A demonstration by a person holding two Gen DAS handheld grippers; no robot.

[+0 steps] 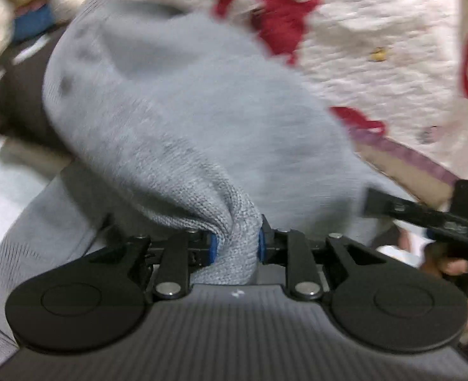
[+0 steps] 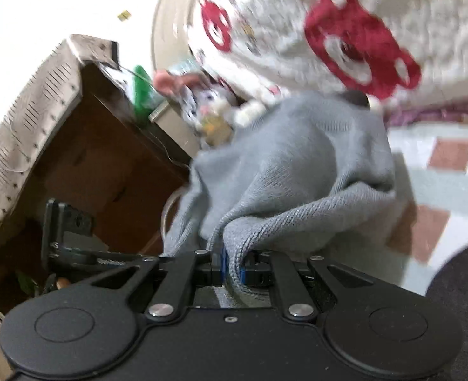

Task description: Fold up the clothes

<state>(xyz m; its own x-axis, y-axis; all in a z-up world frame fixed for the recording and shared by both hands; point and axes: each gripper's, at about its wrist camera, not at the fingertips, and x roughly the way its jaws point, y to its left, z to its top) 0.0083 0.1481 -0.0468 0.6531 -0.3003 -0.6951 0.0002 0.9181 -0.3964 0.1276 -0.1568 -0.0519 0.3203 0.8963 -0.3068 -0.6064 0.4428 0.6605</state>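
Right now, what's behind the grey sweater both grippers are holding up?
Behind the grey sweater, pinched by the left gripper and right gripper, lies a white quilt with red bears. A dark garment shows at its edge; anything directly behind stays covered.

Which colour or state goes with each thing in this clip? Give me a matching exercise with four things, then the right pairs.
Things:
1. grey knit garment
2. bedspread
3. left gripper
4. gripper pads

Colours or states:
A. blue
B. white with red bear shapes
C. pinched by both grippers
D. shut on a bunched fold of knit

Pairs: 1-C, 2-B, 3-D, 4-A. The right gripper also clamps the garment's edge.
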